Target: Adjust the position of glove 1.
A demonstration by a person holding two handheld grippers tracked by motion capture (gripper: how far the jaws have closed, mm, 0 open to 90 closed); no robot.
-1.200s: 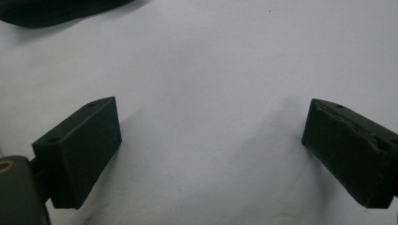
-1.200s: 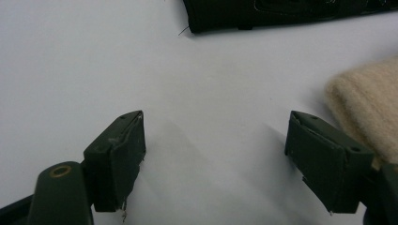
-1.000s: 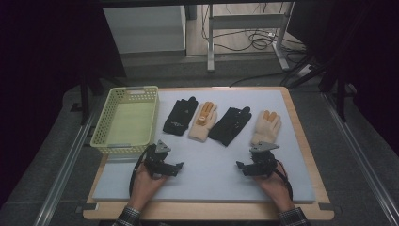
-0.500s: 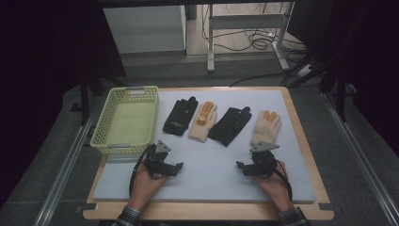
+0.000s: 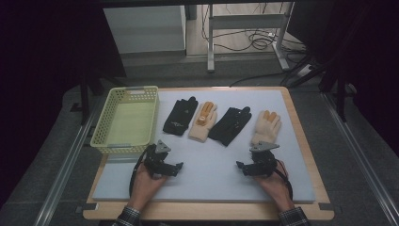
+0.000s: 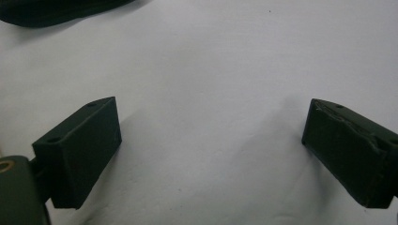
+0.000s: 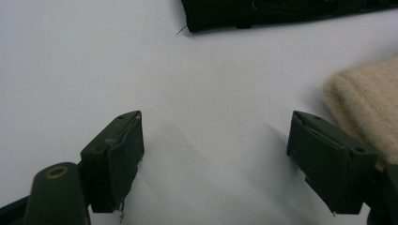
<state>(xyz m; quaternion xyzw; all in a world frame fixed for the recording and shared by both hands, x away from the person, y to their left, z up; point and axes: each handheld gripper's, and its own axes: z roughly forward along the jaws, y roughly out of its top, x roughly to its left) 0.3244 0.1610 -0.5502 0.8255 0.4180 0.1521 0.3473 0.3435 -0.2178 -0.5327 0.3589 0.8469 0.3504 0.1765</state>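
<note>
High view: four gloves (image 5: 224, 123) beside yellow basket (image 5: 126, 120) (both grippers' jaws apart).

Cut-off and unclear parts

In the left gripper view, a black glove (image 6: 56, 9) is cut by the upper left edge. In the right gripper view, the top edge cuts another black glove (image 7: 281, 11), and the right edge cuts a beige glove (image 7: 366, 101). In the high view, the small print on the leftmost black glove (image 5: 180, 116) cannot be read.

My high view looks forward and down over the whole surface (image 5: 207, 179). Each gripper camera sits close above it, looking along my fingers (image 6: 80, 154); all three share its white top.
</note>
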